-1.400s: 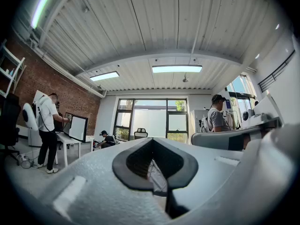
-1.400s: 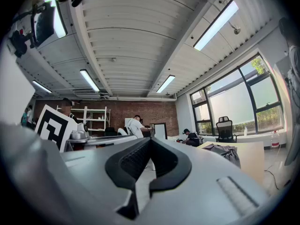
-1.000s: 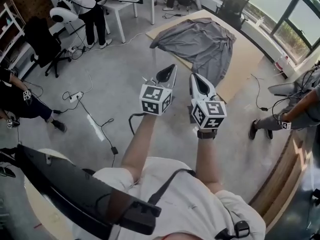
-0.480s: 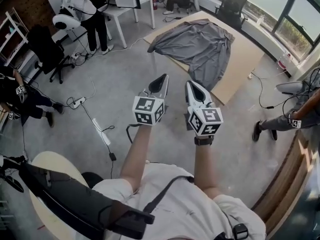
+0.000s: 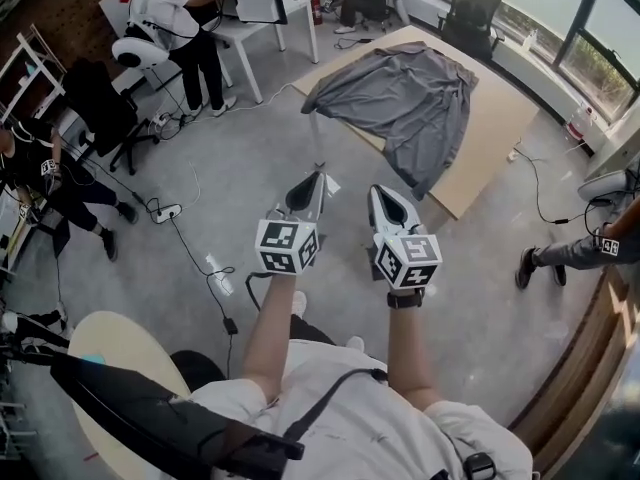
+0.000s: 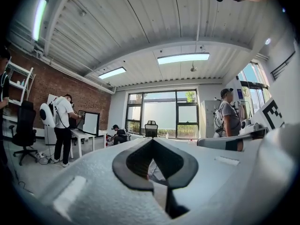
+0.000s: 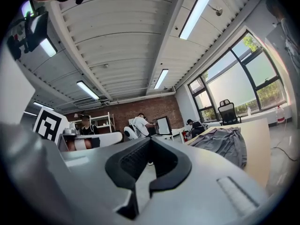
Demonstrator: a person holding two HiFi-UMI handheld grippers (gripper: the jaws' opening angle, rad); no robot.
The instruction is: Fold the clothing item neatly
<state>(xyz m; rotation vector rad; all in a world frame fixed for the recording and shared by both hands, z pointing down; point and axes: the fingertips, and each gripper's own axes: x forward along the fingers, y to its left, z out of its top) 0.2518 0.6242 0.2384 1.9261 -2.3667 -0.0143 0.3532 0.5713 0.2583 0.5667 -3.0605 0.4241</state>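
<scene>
A grey garment [image 5: 405, 98] lies crumpled on a low tan board [image 5: 495, 128] on the floor, far ahead of me; it also shows as the grey garment [image 7: 224, 142] at the right of the right gripper view. My left gripper [image 5: 318, 171] and right gripper [image 5: 376, 192] are held side by side in the air, well short of the board, pointing towards it. Both are shut with nothing between their jaws. In the left gripper view the left gripper [image 6: 152, 142] faces the windows and the garment is hidden.
Cables and a power strip [image 5: 165, 211] trail over the grey floor at left. A person [image 5: 185, 28] stands at a white table [image 5: 255, 13] beyond. Another person [image 5: 45, 183] crouches at far left. An office chair [image 5: 470, 13] stands behind the board. A leg [image 5: 570, 253] shows at right.
Both grippers have dropped lower in the head view and drawn slightly back. The garment and board now sit farther up the picture. The jaws stayed shut.
</scene>
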